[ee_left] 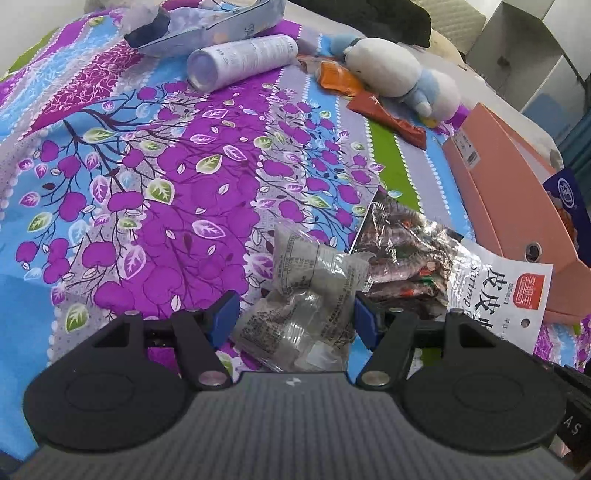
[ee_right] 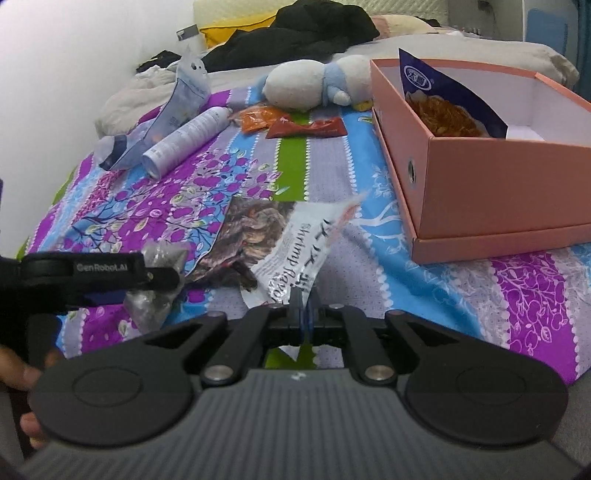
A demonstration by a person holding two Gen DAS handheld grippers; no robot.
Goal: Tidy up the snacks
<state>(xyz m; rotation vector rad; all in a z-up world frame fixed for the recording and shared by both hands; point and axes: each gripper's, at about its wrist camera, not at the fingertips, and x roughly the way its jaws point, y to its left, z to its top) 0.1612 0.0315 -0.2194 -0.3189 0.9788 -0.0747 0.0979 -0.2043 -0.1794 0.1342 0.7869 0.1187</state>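
Observation:
A pink box (ee_right: 491, 192) stands on the bed with a blue snack bag (ee_right: 443, 99) inside; it also shows in the left wrist view (ee_left: 517, 192). My right gripper (ee_right: 304, 310) is shut on the near edge of a white shrimp-flavour bag (ee_right: 291, 251), which lies on the bedspread; the bag also shows in the left wrist view (ee_left: 491, 291). My left gripper (ee_left: 295, 314) is open, its blue pads either side of a clear grey snack packet (ee_left: 310, 295) that lies on the bedspread. That packet (ee_right: 155, 288) and the left gripper's arm (ee_right: 99, 277) show at the left of the right wrist view.
An orange packet (ee_left: 336, 75) and a red packet (ee_left: 391, 118) lie by a white-and-blue plush toy (ee_left: 399, 74). A white bottle (ee_left: 240, 59) and a pale blue pouch (ee_left: 210, 26) lie farther back. Dark clothes (ee_right: 306, 29) and pillows sit beyond the floral bedspread (ee_left: 166, 184).

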